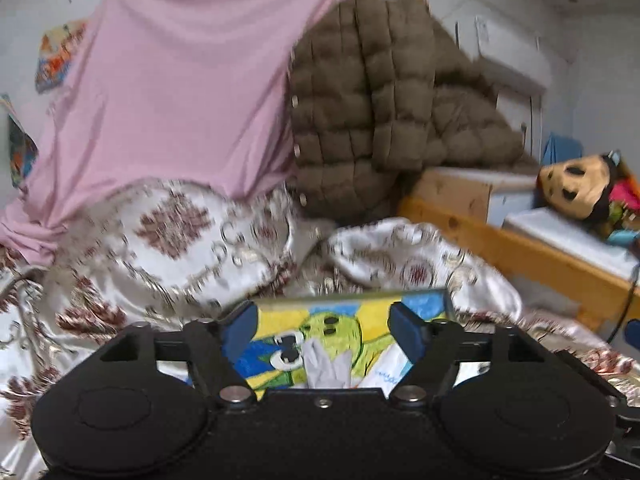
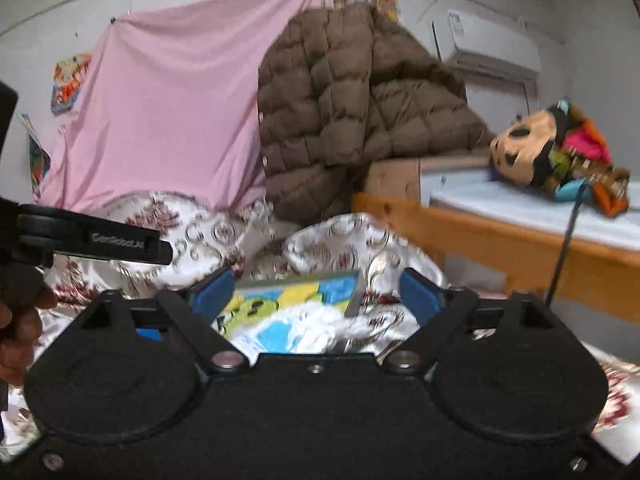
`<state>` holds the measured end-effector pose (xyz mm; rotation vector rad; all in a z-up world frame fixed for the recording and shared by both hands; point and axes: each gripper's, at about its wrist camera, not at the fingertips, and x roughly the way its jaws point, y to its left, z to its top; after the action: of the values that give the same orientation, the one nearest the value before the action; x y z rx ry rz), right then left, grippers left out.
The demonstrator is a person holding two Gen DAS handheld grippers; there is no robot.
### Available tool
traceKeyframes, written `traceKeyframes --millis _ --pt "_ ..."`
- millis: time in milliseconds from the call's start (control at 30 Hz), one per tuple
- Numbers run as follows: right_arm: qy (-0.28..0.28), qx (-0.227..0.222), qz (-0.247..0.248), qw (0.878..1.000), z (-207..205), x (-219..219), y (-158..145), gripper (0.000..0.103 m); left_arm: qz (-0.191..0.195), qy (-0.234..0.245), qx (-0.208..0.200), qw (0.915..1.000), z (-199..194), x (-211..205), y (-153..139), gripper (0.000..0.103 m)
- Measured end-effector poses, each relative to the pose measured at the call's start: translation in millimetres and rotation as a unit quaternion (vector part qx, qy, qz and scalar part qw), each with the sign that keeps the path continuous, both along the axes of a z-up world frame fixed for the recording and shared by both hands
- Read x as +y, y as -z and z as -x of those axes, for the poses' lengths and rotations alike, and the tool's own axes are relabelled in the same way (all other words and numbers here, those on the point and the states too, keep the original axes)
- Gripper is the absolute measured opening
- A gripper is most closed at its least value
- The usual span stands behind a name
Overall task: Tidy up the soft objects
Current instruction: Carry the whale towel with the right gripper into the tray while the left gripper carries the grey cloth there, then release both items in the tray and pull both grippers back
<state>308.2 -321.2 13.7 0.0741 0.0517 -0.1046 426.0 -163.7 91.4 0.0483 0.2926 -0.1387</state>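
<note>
Left gripper [image 1: 324, 330] jaws wide, empty, right gripper [image 2: 316, 294] wide, empty, over cartoon box [image 2: 296, 292], arm lettering blurred, unreadable

Both wrist views face the pink sheet [image 1: 176, 92] – close, side by side.

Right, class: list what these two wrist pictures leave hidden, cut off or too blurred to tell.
- Left wrist: colourful cartoon box, near part hidden by the left gripper.
- Left wrist: grey cloth piece on it, lower end hidden; what it is, unclear.
- Right wrist: plush toy, body lost among bright things.
- Both: patterned bedding smeared by blur.
</note>
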Motion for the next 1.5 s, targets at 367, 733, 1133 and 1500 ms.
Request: traceKeyframes --millis 367,733,1133,1500 --pt "0.002 -0.023 0.023 0.999 98.9 14.1 -4.8 0.102 0.01 -0.01 -0.067 0.9976 130.2 26.5 -12.8 0.097" --pt "0.033 -0.038 0.031 0.998 192.6 39.2 3.2 0.102 0.03 -0.037 -0.055 0.9973 222.8 67.2 22.2 0.102" --pt "-0.017 0.028 0.028 0.999 233.9 69.9 19.5 0.102 -0.011 -0.066 -0.003 0.9977 290.1 112.4 65.5 0.102" --pt "-0.052 0.151 0.039 0.986 259.2 93.1 36.8 0.102 -0.029 -0.075 0.122 0.9893 336.9 141.4 99.7 0.102"
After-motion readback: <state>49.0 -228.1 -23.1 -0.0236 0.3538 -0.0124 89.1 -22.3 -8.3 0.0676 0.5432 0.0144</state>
